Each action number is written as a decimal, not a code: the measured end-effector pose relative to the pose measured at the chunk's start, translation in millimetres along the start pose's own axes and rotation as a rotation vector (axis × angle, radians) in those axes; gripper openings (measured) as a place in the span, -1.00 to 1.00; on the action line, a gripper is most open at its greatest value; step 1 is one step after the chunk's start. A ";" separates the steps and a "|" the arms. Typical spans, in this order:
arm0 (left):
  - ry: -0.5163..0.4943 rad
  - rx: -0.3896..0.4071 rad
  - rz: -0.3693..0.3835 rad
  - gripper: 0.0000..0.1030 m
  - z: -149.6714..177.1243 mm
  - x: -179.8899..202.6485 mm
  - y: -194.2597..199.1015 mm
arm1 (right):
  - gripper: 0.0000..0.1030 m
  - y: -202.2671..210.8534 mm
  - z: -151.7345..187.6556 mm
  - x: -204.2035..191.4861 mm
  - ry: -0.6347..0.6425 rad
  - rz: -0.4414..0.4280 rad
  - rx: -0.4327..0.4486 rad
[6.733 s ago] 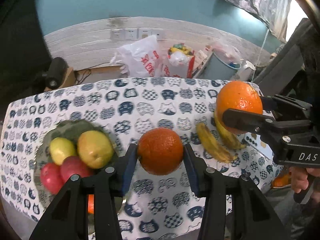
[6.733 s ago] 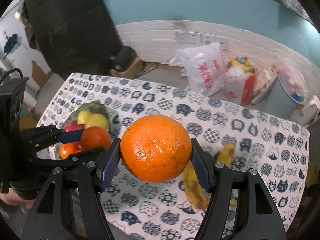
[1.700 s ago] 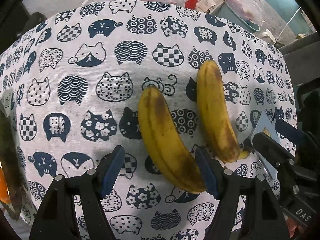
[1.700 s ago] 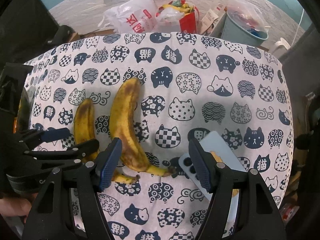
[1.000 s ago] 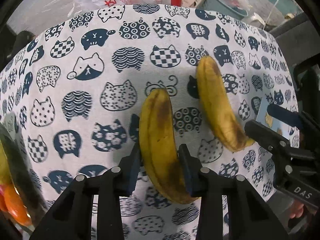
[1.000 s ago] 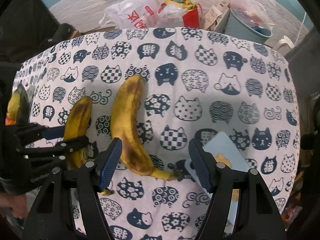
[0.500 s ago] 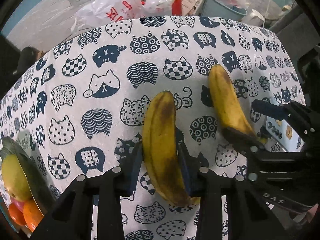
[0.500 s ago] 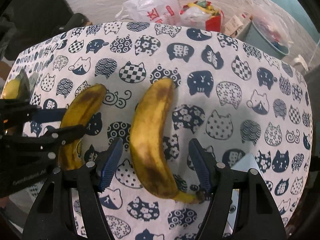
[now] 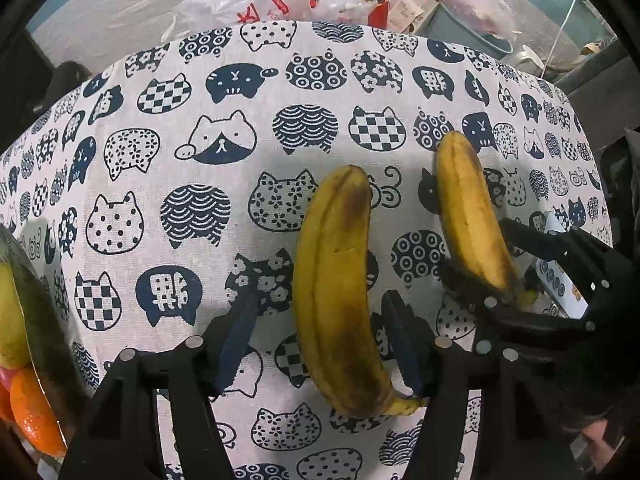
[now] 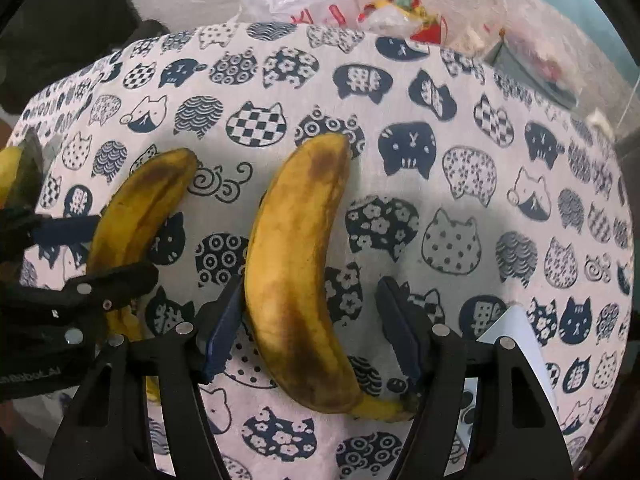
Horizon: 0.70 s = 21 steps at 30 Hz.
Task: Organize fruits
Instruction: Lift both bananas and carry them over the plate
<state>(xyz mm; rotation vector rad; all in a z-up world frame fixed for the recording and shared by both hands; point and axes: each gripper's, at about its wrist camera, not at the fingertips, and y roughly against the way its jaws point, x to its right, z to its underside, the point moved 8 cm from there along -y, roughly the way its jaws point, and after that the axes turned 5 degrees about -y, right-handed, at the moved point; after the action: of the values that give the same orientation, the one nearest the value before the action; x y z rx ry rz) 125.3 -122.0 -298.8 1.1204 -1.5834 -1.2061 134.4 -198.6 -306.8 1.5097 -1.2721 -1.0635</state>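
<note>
Two spotted yellow bananas lie side by side on the cat-print tablecloth. In the left wrist view my left gripper [image 9: 320, 332] is open around the left banana [image 9: 336, 280], with gaps on both sides. The right banana [image 9: 468, 212] lies beyond it, with my right gripper straddling it. In the right wrist view my right gripper [image 10: 312, 324] is open around the right banana [image 10: 296, 264]; its left pad sits close against the peel. The left banana [image 10: 136, 216] lies to the left, between the left gripper's fingers [image 10: 104, 280]. The fruit plate [image 9: 24, 320] with an orange [image 9: 36, 416] is at the left edge.
A white phone or card [image 10: 516, 340] lies on the cloth right of the right banana. Plastic bags [image 9: 256, 4] and a grey bin [image 9: 468, 28] stand on the floor beyond the table's far edge. The tablecloth [image 9: 224, 128] spreads ahead.
My left gripper, shut on the left banana half a second ago, has opened; the banana rests on the cloth. My right gripper has moved in closer around the right banana.
</note>
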 end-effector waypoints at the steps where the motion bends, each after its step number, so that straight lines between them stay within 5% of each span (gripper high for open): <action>1: -0.013 0.005 -0.007 0.07 -0.7 -0.2 -0.4 | 0.31 0.2 0.1 -1.3 0.016 0.012 0.006; 5: -0.041 0.017 0.013 -0.25 0.8 7.3 2.0 | -0.27 5.6 -3.5 -7.9 0.033 -0.008 0.035; 21: -0.079 0.044 -0.022 -0.33 11.8 -2.8 37.3 | -0.32 35.4 -6.9 -20.9 -0.006 -0.093 0.080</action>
<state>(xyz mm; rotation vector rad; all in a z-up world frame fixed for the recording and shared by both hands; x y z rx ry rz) 108.7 -111.3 -264.9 1.1328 -1.6680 -1.2492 129.9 -180.8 -269.3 1.6407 -1.2719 -1.0894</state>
